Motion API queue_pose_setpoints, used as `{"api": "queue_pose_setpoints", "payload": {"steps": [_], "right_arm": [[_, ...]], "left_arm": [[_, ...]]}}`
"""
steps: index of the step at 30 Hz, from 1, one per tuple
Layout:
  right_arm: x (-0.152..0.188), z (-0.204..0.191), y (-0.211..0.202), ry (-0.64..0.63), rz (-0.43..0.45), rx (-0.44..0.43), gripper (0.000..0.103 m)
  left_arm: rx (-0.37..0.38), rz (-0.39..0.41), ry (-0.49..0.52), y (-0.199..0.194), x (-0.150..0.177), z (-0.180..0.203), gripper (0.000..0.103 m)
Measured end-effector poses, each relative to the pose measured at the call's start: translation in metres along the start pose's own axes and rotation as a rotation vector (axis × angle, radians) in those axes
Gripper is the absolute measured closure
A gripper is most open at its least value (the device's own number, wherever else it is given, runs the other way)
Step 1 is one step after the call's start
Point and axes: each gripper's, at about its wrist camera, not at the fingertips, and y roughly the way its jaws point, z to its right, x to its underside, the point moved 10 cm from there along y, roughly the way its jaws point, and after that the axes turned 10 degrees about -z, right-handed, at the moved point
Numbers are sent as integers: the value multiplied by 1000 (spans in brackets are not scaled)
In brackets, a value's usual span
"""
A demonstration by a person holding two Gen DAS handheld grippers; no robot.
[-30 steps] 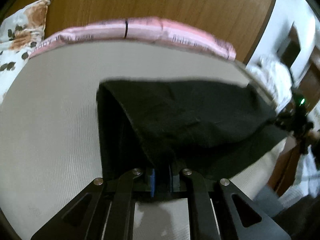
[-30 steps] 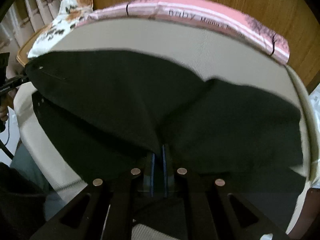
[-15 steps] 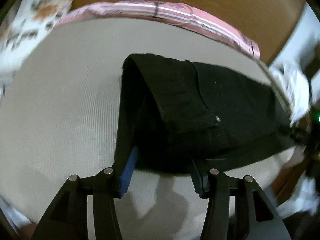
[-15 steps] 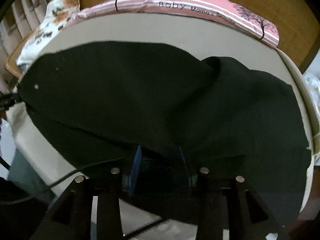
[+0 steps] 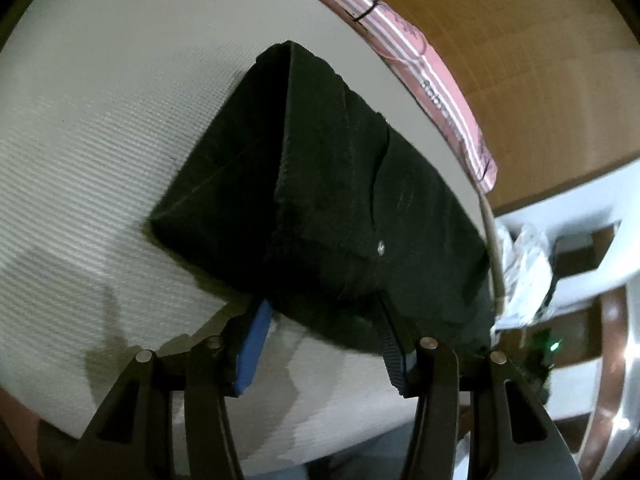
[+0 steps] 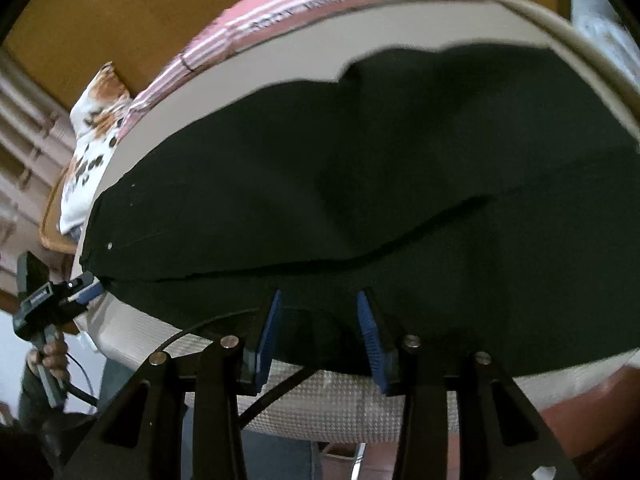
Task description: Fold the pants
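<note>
Black pants [image 5: 340, 216] lie folded lengthwise on a beige mattress [image 5: 100, 160], the top layer lying over the lower one, a small metal rivet showing near the waist. My left gripper [image 5: 324, 344] is open at the near edge of the waist end, holding nothing. In the right wrist view the pants [image 6: 360, 184] spread wide across the mattress [image 6: 360, 396]. My right gripper [image 6: 318, 336] is open at their near edge and empty. The left gripper [image 6: 80, 284] also shows there at the pants' left corner.
A pink striped blanket [image 5: 432, 76] runs along the far edge against a wooden headboard [image 5: 520, 40]. A floral pillow [image 6: 96, 120] lies at the far left. A black cable [image 6: 192, 332] crosses the mattress's near edge. White clothes [image 5: 524, 272] hang beyond its right side.
Both grippers were shut on the pants' near edge a second ago; both have opened, let the cloth drop flat, and drawn back toward the mattress's near edge.
</note>
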Motion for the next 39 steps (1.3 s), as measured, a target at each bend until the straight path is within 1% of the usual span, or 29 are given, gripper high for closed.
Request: {"api": "queue_pose_setpoints", "payload": {"steps": [3,6,8,14,17,18,19,22,24,27,28,29,30,31,34,35,36,38,39], "right_arm": [[-2,9,7,59,2,-47,65],[-10,13,12,126,16,-113,65],[-18,16,13,162,31,-127,65],[-41,30,14,241,62,-150,65],[-44,33,12,258,57,-163,65],[-43,35,12,259,50,-152,65],[-42,35,12,256,45,-145,65],[-43,39,11,239,41,-110,65],[-45,44,10,253,46,-117,65],[-49,51,8,280,61,-135,65],[-51,53,8,284,65,-136,65],[-53,54,8,288,70,-136,65],[-58,56,8,294,82,-139,65],[-59,57,8,298,85,-143,66],[-69,65,8,326,111,-157,70],[-71,68,7,333,118,-158,75],[-74,71,8,338,121,-155,82],[-77,75,8,346,124,-149,94],[-78,77,7,347,126,-140,96]], "left_arm": [[51,22,-64,0,-6,1,51],[76,26,-93,1,-9,-1,51],[75,25,-97,0,-7,-3,51],[69,12,-101,-10,-2,-7,51],[51,36,-77,-17,-1,-4,51],[59,44,-71,-19,-2,-2,51],[70,52,-69,-20,-5,1,49],[72,41,-90,-11,-11,1,49],[68,46,-105,-5,-15,0,49],[63,75,-120,-3,-22,2,50],[62,85,-124,-4,-24,2,53],[45,96,-121,-4,-28,3,56],[16,100,-119,-4,-30,1,68],[-4,100,-110,-4,-32,1,73],[-61,99,-82,-4,-36,-2,80],[-77,95,-73,-3,-37,-1,80],[-85,95,-65,-4,-38,0,81],[-127,87,-29,-6,-40,2,83],[-134,88,-19,-7,-42,4,83]]}}
